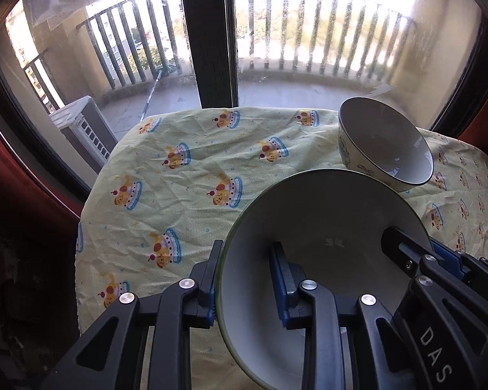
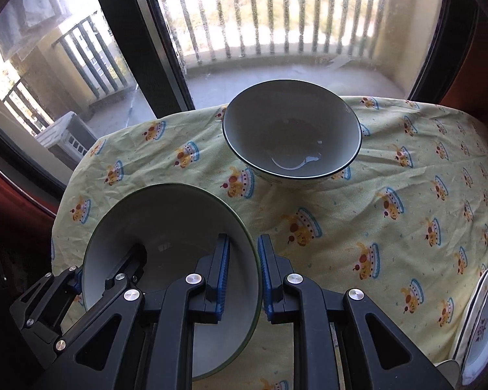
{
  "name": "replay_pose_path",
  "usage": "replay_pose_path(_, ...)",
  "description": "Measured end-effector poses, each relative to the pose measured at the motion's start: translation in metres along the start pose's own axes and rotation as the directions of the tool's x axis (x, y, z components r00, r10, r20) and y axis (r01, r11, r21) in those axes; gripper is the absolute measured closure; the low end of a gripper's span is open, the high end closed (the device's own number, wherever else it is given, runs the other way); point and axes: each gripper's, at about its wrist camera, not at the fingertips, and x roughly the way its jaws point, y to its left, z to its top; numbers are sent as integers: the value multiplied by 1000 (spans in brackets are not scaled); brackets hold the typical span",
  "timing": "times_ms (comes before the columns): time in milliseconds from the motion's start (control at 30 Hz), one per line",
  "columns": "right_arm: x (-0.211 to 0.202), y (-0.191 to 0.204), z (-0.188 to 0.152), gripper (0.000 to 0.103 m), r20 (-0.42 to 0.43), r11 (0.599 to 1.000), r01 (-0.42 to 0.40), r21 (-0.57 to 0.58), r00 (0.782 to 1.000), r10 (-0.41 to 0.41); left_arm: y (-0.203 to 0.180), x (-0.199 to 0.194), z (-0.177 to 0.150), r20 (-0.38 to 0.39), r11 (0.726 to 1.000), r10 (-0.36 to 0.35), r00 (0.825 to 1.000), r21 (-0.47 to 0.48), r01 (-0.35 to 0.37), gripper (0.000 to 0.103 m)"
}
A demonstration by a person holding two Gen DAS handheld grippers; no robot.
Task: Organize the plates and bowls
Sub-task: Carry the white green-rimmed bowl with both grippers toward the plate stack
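Note:
A large white bowl with a green rim (image 1: 325, 211) (image 2: 166, 221) is held tilted over the yellow cloth by both grippers. My left gripper (image 1: 247, 250) is shut on its left rim, one finger outside the wall and one inside; it also shows in the right wrist view as the left gripper (image 2: 127, 263). My right gripper (image 2: 244, 243) is shut on the opposite rim, and its inner finger (image 1: 403, 247) reaches into the bowl. A smaller patterned bowl with a dark rim (image 1: 387, 143) (image 2: 292, 133) stands upright on the cloth beyond it, apart from both grippers.
The table wears a wrinkled yellow cloth with cartoon prints (image 1: 185, 175) (image 2: 390, 227). Stacked white plates with a floral pattern (image 2: 484, 318) sit at its right edge. A dark-framed window (image 1: 208, 39) closes off the far side, with a balcony railing outside.

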Motion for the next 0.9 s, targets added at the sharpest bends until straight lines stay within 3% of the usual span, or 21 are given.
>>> replay_pose_path(900,-104,-119,-38,82,49,997,-38,-70,998,42,-115,-92,-51,51,998,40,998,-58,-37,77)
